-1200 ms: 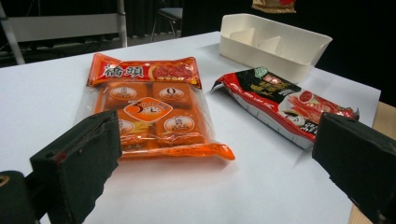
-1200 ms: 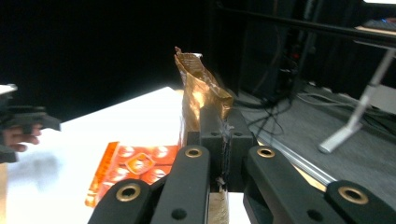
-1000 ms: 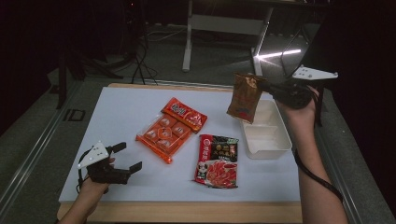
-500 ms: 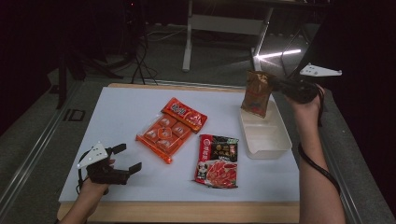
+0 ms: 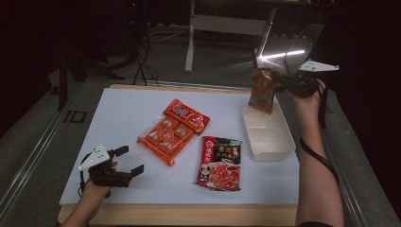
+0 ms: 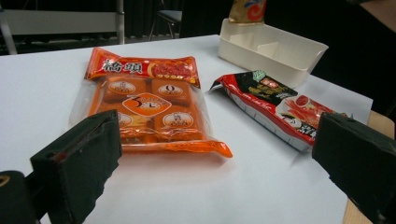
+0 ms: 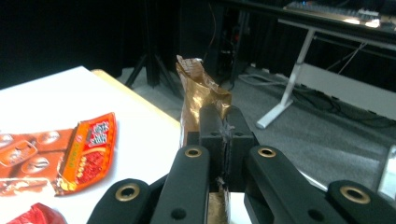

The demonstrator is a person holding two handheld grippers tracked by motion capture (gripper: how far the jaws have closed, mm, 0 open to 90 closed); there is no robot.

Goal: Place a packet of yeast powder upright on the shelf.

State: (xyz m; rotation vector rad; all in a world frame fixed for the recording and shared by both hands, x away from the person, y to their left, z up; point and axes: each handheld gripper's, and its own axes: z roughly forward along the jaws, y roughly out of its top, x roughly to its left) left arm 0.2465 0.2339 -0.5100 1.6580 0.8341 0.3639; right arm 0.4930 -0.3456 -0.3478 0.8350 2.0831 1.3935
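My right gripper (image 5: 280,83) is shut on the top edge of a brown and gold snack bag (image 5: 262,90), which hangs upright over the far end of a white plastic tray (image 5: 272,147) at the table's right. In the right gripper view the jaws pinch the crinkled bag (image 7: 200,95) between them, gripper (image 7: 223,122) closed tight. My left gripper (image 5: 128,160) rests open near the front left of the table, nothing between its jaws. An orange pack of cakes (image 5: 172,130) and a red and black food pouch (image 5: 219,162) lie flat mid-table; both also lie ahead of the left gripper (image 6: 210,154).
The white divided tray (image 6: 299,51) has bare compartments. The table's wooden edge (image 5: 189,215) runs along the front. Beyond the table are a dark floor, cables and a desk frame (image 5: 227,23).
My right hand carried the brown bag rightward and down, from tilted above the tray's left side to upright over its far end. The left gripper stayed put.
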